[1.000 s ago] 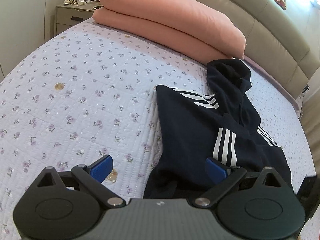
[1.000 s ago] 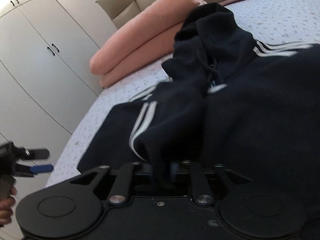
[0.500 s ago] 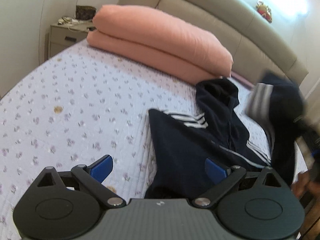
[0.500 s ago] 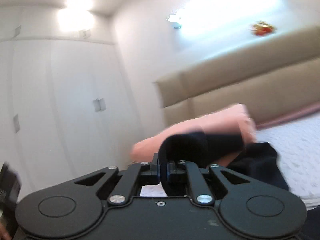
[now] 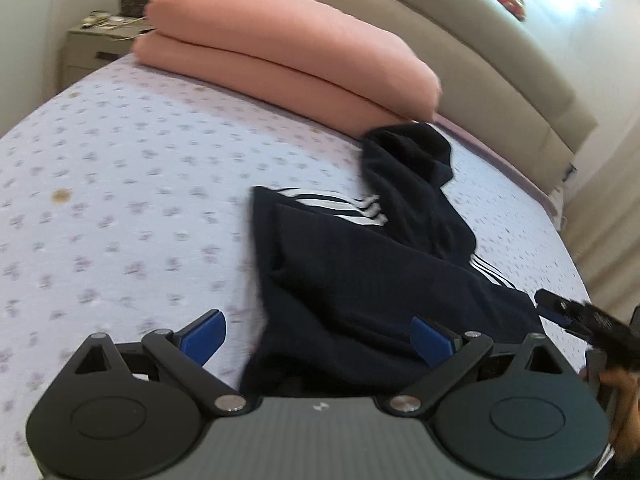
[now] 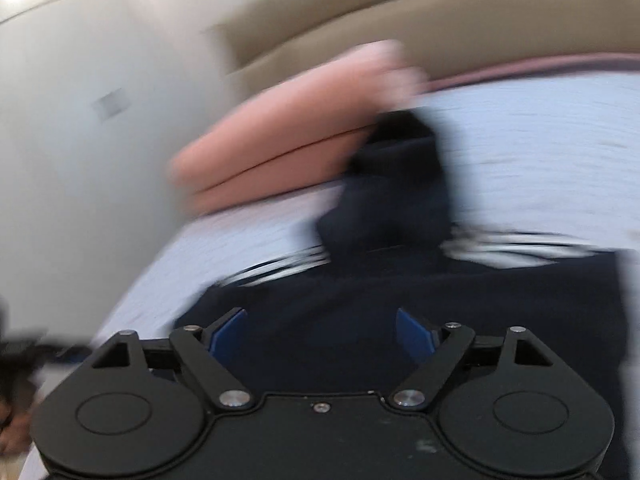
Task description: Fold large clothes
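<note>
Left wrist view: navy hoodie (image 5: pixel 360 280), soft, limp, lying on bed (image 5: pixel 120 200); grasp at hem. Left gripper (image 5: pixel 318 334) jaws wide, empty; right gripper (image 6: pixel 320 330) jaws opening, nothing between.

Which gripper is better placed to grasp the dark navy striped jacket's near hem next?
Probably left. The left gripper is open with the jacket hem between its fingers; the right gripper is opening, holding nothing, its view blurred.

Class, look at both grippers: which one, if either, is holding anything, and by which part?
Neither. The left gripper is open above the dark navy white-striped hooded jacket; the right gripper jaws are opening, nothing pinched.
</note>
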The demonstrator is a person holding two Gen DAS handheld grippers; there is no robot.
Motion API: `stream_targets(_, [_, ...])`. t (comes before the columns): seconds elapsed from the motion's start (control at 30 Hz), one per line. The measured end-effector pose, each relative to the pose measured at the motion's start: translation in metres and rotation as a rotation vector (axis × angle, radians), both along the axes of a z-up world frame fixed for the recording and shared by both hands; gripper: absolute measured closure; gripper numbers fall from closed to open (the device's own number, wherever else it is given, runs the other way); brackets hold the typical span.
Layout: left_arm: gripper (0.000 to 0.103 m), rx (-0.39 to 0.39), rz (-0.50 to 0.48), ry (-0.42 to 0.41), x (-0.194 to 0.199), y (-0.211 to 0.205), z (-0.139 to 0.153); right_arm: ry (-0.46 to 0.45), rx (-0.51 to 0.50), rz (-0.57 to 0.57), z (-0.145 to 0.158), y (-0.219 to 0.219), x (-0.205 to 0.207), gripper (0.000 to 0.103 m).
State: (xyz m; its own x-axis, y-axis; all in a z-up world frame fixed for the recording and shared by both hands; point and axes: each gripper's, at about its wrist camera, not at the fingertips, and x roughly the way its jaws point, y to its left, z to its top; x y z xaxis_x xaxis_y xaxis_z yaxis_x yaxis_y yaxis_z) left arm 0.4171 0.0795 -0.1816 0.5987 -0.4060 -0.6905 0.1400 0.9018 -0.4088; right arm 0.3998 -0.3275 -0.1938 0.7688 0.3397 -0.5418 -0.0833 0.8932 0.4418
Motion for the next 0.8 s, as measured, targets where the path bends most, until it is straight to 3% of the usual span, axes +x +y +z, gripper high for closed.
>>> stream_targets(0.1, [0.004, 0.000, -0.026, -0.011, 0.016, -0.019, -0.007, 0.116, -0.106, -0.213, -0.016, -0.061, 0.017, 0.005])
stream_targets(0.2, [0.011, 0.035, -0.045, 0.002, 0.045, -0.034, -0.018, 0.232, -0.174, -0.279, -0.040, -0.101, 0.033, 0.005])
stream_targets(0.3, [0.016, 0.081, 0.006, 0.039, 0.073, -0.038, -0.034, 0.304, -0.059, -0.257, -0.059, -0.122, 0.035, 0.005])
stream_targets(0.33, [0.034, 0.077, 0.017, 0.054, 0.082, -0.038, -0.041, 0.311, -0.013, -0.251, -0.062, -0.125, 0.035, 0.009])
stream_targets(0.37, [0.081, 0.083, 0.016, 0.064, 0.088, -0.038, -0.046, 0.292, 0.007, -0.249, -0.063, -0.125, 0.034, 0.022])
stream_targets(0.4, [0.093, 0.128, 0.023, 0.062, 0.091, -0.040, -0.048, 0.239, 0.025, -0.233, -0.060, -0.124, 0.030, 0.095])
stream_targets(0.43, [0.093, 0.145, 0.021, 0.033, 0.089, -0.040, -0.044, 0.202, 0.025, -0.239, -0.054, -0.121, 0.027, 0.094])
stream_targets(0.53, [0.093, 0.099, 0.024, -0.082, 0.067, -0.034, -0.017, 0.108, 0.017, -0.267, -0.043, -0.121, 0.028, 0.095])
stream_targets(0.6, [0.093, 0.146, 0.008, -0.063, 0.062, -0.036, -0.013, 0.124, 0.010, -0.266, -0.044, -0.124, 0.030, 0.092])
stream_targets(0.63, [0.093, 0.166, -0.008, -0.038, 0.061, -0.038, -0.015, 0.185, -0.012, -0.267, -0.048, -0.127, 0.032, 0.068])
stream_targets(0.7, [0.090, 0.193, -0.039, 0.018, 0.058, -0.039, -0.020, 0.260, -0.063, -0.282, -0.055, -0.127, 0.035, 0.042])
stream_targets(0.73, [0.080, 0.200, -0.043, 0.034, 0.056, -0.038, -0.022, 0.252, -0.066, -0.291, -0.052, -0.126, 0.030, 0.034])
stream_targets(0.77, [0.059, 0.200, -0.045, 0.046, 0.054, -0.037, -0.024, 0.234, -0.047, -0.294, -0.047, -0.127, 0.021, 0.027])
stream_targets(0.8, [0.049, 0.195, -0.049, 0.058, 0.053, -0.036, -0.026, 0.221, -0.011, -0.293, -0.043, -0.128, 0.011, 0.016])
